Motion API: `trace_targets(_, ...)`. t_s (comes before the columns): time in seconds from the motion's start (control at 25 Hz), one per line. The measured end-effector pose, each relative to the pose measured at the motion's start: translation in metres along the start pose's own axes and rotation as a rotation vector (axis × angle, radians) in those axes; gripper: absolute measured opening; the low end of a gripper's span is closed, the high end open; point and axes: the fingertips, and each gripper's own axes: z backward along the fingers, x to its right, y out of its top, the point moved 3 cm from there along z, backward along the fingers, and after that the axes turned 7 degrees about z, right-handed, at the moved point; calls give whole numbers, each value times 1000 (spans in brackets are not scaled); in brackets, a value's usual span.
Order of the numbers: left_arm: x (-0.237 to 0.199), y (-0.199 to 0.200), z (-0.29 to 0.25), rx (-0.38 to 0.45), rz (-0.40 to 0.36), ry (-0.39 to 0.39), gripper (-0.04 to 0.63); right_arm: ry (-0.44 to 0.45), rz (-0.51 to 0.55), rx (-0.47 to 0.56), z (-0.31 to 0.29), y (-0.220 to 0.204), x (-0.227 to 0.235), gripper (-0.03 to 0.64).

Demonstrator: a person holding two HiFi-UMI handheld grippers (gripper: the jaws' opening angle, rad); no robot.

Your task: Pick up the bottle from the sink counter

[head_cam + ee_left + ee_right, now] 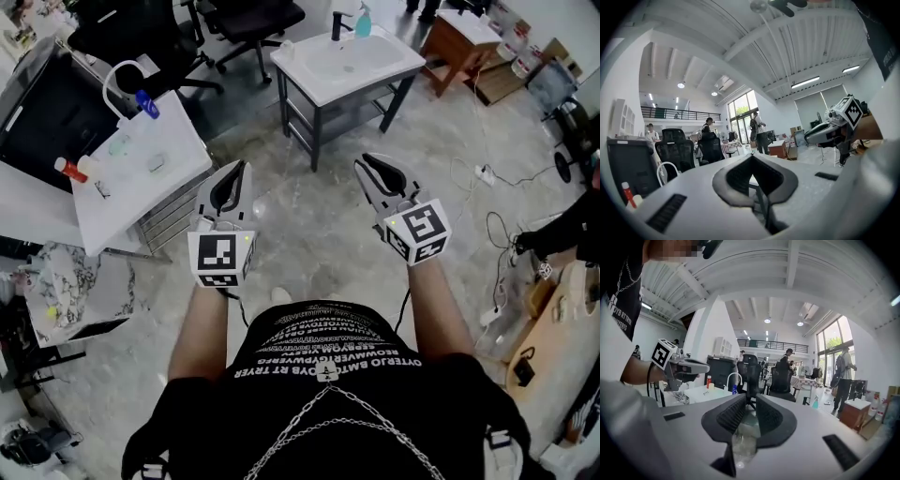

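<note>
Left tool [242, 169] out at eleven o'clock, jaws closed tip to tip, empty. Right tool [366, 165] at one o'clock, jaws a sliver apart, gripping nothing. Beyond them, at twelve, the teal bottle [364, 21] stands on the sink counter [375, 73] beside the black tap [337, 24], its label too small to read.

White lettering runs in lines across the person's black shirt [328, 349], upside down and too garbled to read. The left cube [221, 259] and the right cube [419, 231] carry square black-and-white code markers.
</note>
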Motion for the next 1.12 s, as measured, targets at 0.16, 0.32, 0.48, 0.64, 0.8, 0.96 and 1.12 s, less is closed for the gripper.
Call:
trace_targets(0.16, 21, 5, 4, -5, -16, 49, 5, 18, -14, 8, 18, -7, 20, 117)
trace_targets(0.32, 42, 4, 7, -14, -29, 93, 5, 53, -26, 23, 30, -15, 38, 188)
trace_targets(0.48, 57, -4, 10, -45, -39, 111, 5, 63, -44, 40, 29, -21, 50, 231)
trace_targets(0.64, 53, -3, 4, -61, -46, 126, 5, 68, -67, 39, 15, -23, 58, 268)
trace_targets(0.8, 36, -3, -10, -62, -53, 140, 5, 100, -71, 38, -9, -24, 59, 287)
trace_targets(0.96, 17, -6, -33, -52, -52, 123, 5, 102, -67, 34, -40, -23, 68, 293)
trace_targets(1.12, -6, -10, -62, -55, -47, 102, 5, 97, -74, 32, -72, -19, 77, 295)
